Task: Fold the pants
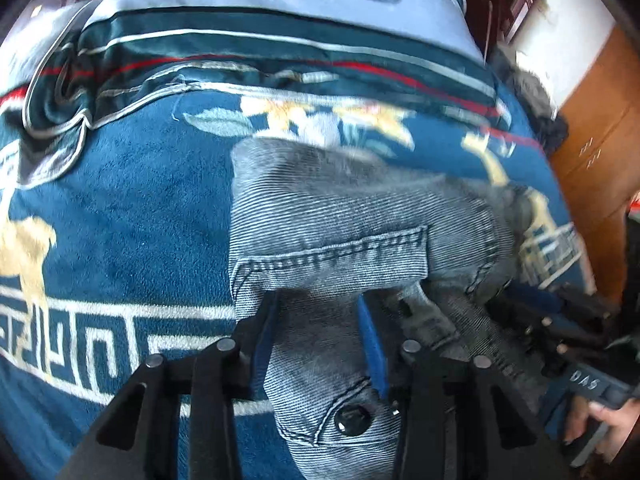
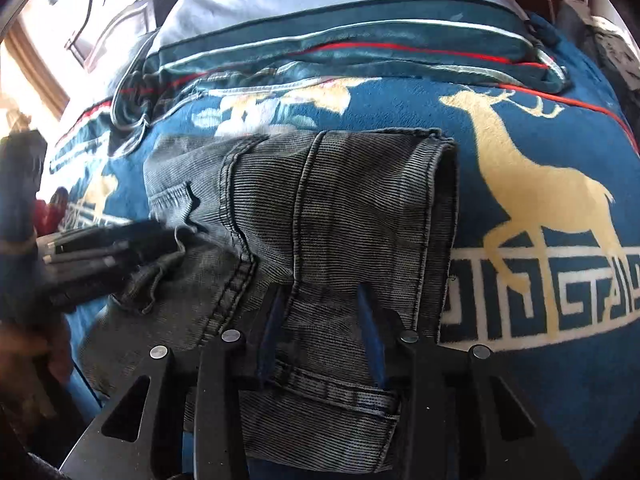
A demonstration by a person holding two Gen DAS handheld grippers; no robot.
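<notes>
Lay folded at frame centre on a blue blanket (image 2: pixel 520 380): grey jeans (image 2: pixel 320 208). Looked thick, limp, fairly heavy; best taken at the waistband. Left gripper (image 1: pixel 320 308) and right gripper (image 2: pixel 320 300) stood parted astride denim, not clamping.

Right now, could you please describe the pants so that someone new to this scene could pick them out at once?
Start from the blue plush blanket with gold deer and a white key-pattern border that covers the bed. The pants lie folded on it, between the two grippers. They are the only grey washed denim there, with stitched seams, a pocket and a dark waist button.
</notes>
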